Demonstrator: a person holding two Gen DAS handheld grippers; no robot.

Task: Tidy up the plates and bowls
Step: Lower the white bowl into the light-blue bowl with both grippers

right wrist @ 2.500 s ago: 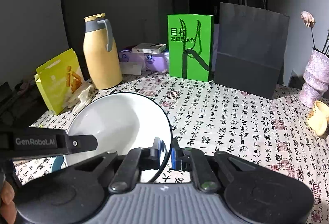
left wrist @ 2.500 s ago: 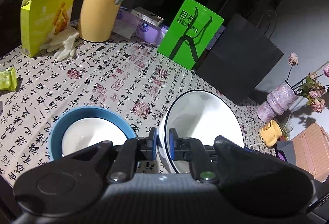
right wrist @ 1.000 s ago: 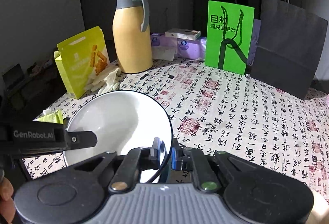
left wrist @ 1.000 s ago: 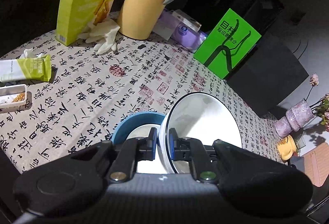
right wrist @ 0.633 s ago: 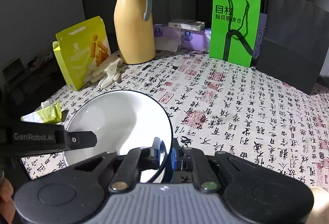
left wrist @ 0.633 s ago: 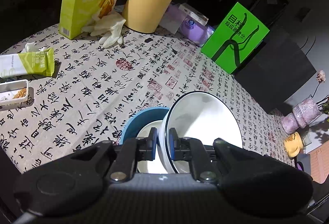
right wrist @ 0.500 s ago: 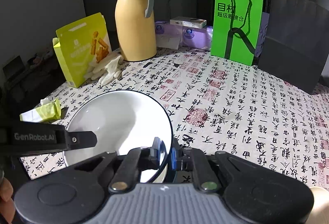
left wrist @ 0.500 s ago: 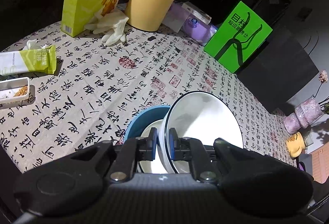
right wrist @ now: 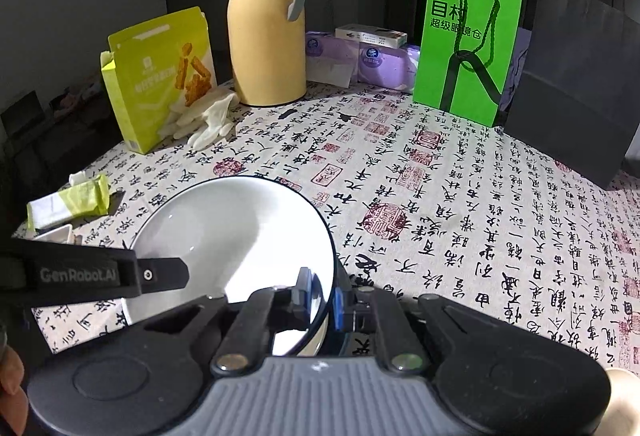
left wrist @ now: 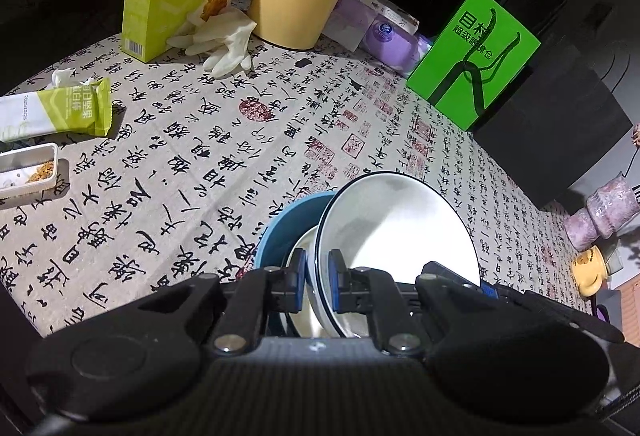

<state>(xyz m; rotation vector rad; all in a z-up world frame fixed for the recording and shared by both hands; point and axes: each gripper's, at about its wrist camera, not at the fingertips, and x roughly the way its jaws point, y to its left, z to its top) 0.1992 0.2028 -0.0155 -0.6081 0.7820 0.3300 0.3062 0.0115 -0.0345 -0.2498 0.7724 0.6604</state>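
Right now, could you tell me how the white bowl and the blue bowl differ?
The white bowl has a thin dark rim; the blue bowl is blue outside with a pale inside. The white bowl is held tilted by both tools, left tool and right tool, while the blue bowl sits beneath it on the tablecloth. Both are round.

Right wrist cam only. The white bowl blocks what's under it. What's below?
Observer: A round bowl, blue outside and white inside, sits partly behind the tilted white dark-rimmed bowl. I can't tell if they touch.
Operator: Is the left one actually on the rim?
Observer: Yes. The left hand-held gripper is shut on the near rim, one pad on each side.
Operator: Anything far right?
Observer: A mottled pink vase and a small yellow cup.
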